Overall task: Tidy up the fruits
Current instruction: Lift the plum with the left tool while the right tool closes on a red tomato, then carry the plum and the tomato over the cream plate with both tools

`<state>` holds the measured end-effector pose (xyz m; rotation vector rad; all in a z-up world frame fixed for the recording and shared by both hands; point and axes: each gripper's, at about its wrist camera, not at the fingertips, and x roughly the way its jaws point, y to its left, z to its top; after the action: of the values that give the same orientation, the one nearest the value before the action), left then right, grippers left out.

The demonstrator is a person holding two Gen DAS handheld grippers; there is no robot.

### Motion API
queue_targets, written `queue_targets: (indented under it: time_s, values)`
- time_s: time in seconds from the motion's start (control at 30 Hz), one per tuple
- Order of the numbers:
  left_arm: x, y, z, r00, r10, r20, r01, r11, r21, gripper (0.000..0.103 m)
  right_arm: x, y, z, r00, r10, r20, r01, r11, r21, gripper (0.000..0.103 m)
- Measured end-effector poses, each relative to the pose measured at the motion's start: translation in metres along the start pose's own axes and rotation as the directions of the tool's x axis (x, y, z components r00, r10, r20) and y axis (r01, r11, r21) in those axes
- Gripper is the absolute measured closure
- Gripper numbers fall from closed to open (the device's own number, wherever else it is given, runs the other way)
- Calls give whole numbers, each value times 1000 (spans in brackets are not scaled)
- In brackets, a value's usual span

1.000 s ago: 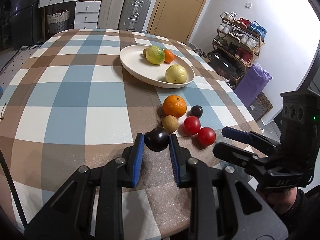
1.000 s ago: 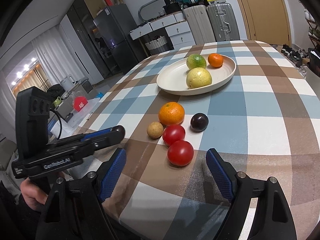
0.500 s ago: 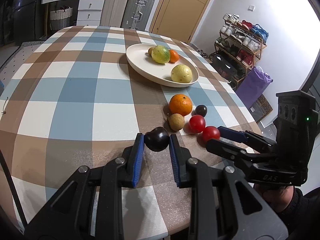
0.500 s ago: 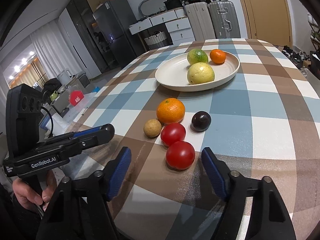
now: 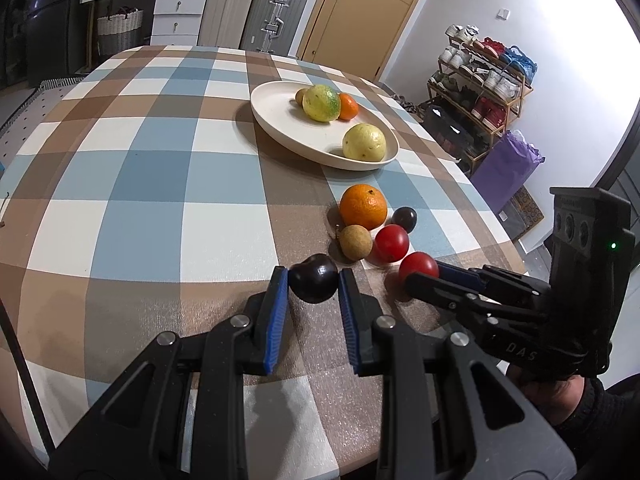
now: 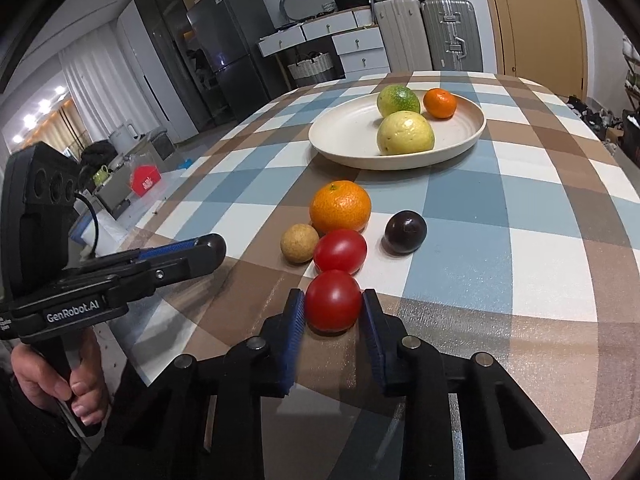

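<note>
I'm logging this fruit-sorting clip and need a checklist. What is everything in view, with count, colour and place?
plate: 1, cream, far part of the table
green-yellow fruit: 1, on the plate, back
small orange: 1, orange, on the plate, back
yellow fruit: 1, on the plate, front
small brown fruit: 1, on the plate, mostly hidden
large orange: 1, on the cloth near the plate
tan fruit: 1, beside the large orange
tomatoes: 2, red; nearer tomato in the right gripper
dark plums: 2, one on the cloth, held plum in the left gripper
tablecloth: 1, blue, brown, white checks
left gripper: closed on the held plum
right gripper: closed on the nearer tomato
</note>
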<state>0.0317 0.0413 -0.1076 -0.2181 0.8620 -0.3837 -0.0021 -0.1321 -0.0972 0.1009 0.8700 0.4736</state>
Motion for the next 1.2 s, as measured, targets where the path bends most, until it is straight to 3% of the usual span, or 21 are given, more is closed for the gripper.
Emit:
queue_targets:
  time_s: [0.27, 0.53, 0.9, 1.2]
  values:
    - [7, -1, 10, 1000, -13, 0, 13, 1000, -5, 80, -11, -5, 2, 998, 52, 38, -54, 998, 45, 74]
    - [12, 3, 44, 999, -30, 19, 30, 999, -19, 80, -28, -9, 25, 989, 82, 119, -90, 994, 60, 74]
    - [33, 5, 137, 998, -29, 57, 28, 1000, 13, 80, -33, -36, 108, 975, 84, 204, -92, 995, 27, 74]
    - [84, 8, 202, 1000, -5, 30, 4, 999, 38, 80, 3, -68, 160, 984, 62, 167, -70, 997, 41, 74]
